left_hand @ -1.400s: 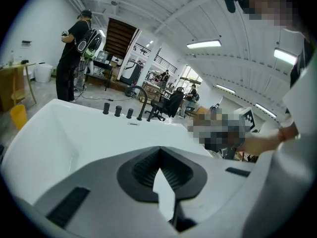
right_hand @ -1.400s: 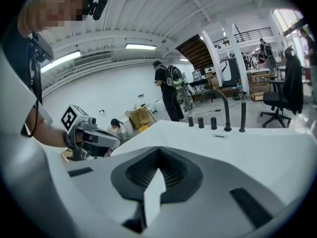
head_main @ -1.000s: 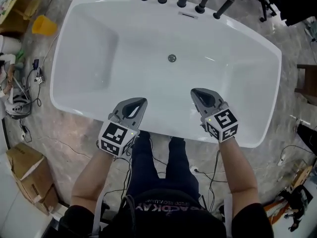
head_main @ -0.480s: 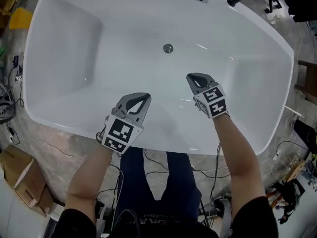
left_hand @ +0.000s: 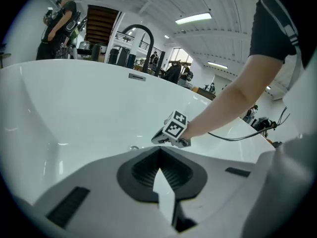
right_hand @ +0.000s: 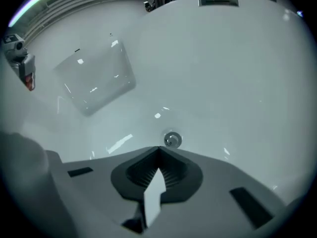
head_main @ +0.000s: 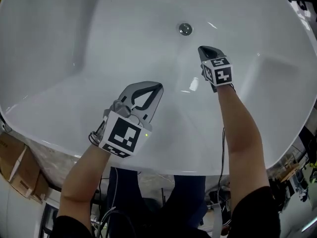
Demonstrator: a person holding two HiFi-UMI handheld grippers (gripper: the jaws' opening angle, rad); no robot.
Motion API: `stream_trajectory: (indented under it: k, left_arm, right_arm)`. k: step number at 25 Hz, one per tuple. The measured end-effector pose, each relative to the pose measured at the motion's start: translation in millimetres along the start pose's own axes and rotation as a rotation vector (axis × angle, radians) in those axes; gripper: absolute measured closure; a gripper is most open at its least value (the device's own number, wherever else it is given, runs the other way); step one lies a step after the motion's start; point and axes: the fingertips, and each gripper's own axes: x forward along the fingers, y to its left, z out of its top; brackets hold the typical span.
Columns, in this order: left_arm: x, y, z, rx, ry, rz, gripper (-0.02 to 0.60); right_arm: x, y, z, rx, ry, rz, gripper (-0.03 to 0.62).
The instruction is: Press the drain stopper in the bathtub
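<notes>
One bathtub, w/ 1 drain stopper on its floor and 1 overflow plate on its far wall. Two grippers above the tub: left gripper, right gripper (each w/ 1 marker cube). Beyond the tub's far rim, 1 black arched spout.
</notes>
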Motion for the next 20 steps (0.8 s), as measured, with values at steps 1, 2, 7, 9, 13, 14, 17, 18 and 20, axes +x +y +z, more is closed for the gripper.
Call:
stream_trajectory:
  k: [1, 2, 7, 9, 13, 14, 17, 18, 20]
  left_arm:
    - [2.6, 2.2, -2.6, -0.013, -0.005, -0.003, 0.577]
    - [4.2, 4.0, -4.8, -0.025, -0.009, -0.007, 0.577]
    - [5.9, 12.4, -6.9, -0.012, 0.002, -0.036, 0.577]
    - [4.9, 13.1, -4.9, 0.014, 0.015, -0.035, 0.577]
    - [6.2, 15.1, -5.6, -0.073, 0.021, -0.045, 0.577]
    - [6.9, 14.8, -7.6, -0.095, 0.032, -0.052, 0.577]
    - [8.5, 12.3, -11.8, -0.115, 0.059, -0.074, 0.577]
    - [8.7, 11.3, -12.6, -0.117, 0.065, -0.082, 0.577]
    - [8.5, 10.1, -14.1, -0.126, 0.069, -0.095, 0.577]
  right_arm:
    - [13.8, -4.7, -2.6, -0.002, 0.01, -0.004, 0.582]
    - [26.8, -8.8, -4.5, -0.004, 0.019, -0.006, 0.582]
    - [81.8, -24.6, -3.9, -0.02, 0.05, -0.014, 0.582]
    - [96.1, -27.2, -1.8, -0.025, 0.055, -0.016, 0.582]
    - [122.7, -32.0, 3.9, -0.067, 0.075, -0.018, 0.582]
    - [129.3, -32.6, 4.9, -0.082, 0.082, -0.017, 0.582]
    - [148.2, -34.3, 6.9, -0.115, 0.101, -0.019, 0.582]
    - [154.3, -35.6, 7.2, -0.117, 0.108, -0.024, 0.582]
    - [164.8, -39.1, 5.3, -0.105, 0.129, -0.034, 0.582]
